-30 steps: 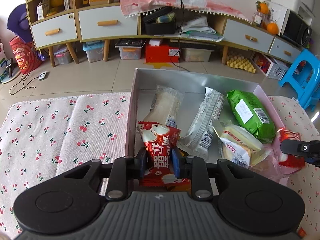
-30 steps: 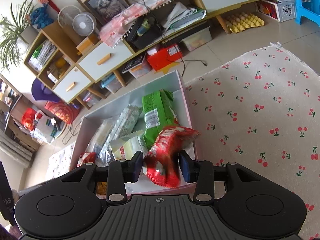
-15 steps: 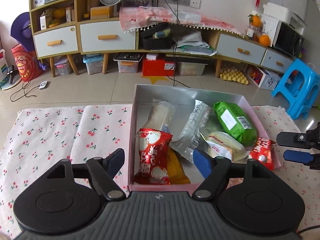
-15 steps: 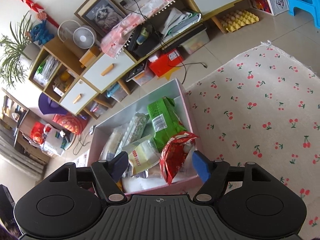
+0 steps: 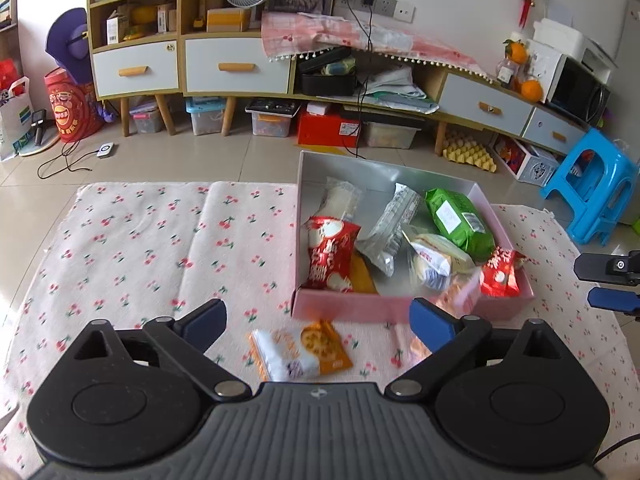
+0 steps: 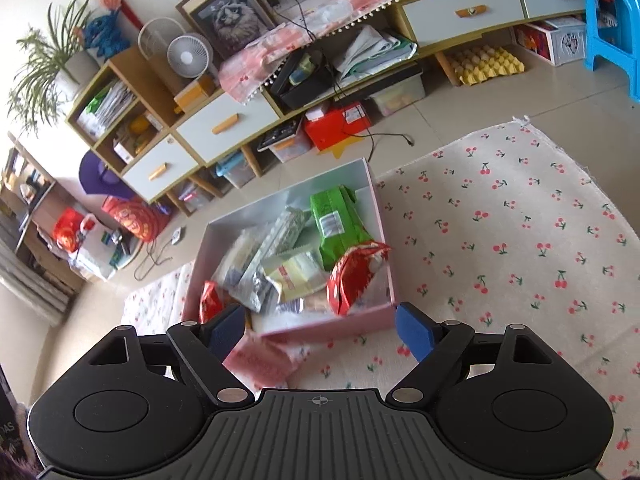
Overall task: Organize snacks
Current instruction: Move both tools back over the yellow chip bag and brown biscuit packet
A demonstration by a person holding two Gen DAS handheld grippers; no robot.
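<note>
A pink box (image 5: 400, 307) (image 6: 320, 326) on the cherry-print cloth holds several snack packets. A red packet (image 5: 329, 254) lies at its left side, a green one (image 5: 458, 218) (image 6: 338, 224) at the back right, and another red packet (image 6: 354, 276) (image 5: 500, 272) leans in the near right corner. My left gripper (image 5: 318, 318) hangs above the box's near wall, its jaws opening wide with nothing between them. An orange and white packet (image 5: 300, 350) lies on the cloth under it. My right gripper (image 6: 320, 330) is opening too, empty, over the box's near edge. A pink packet (image 6: 260, 360) lies below its left finger.
The cherry-print cloth (image 5: 140, 248) (image 6: 520, 240) spreads left and right of the box. Behind it is tiled floor, a long low cabinet (image 5: 240, 64) with storage bins under it, and a blue plastic stool (image 5: 592, 196) at the right.
Both grippers let go of their red packets, which now lie in the box. Both jaws spread wide and both grippers drew back and up from the box.
</note>
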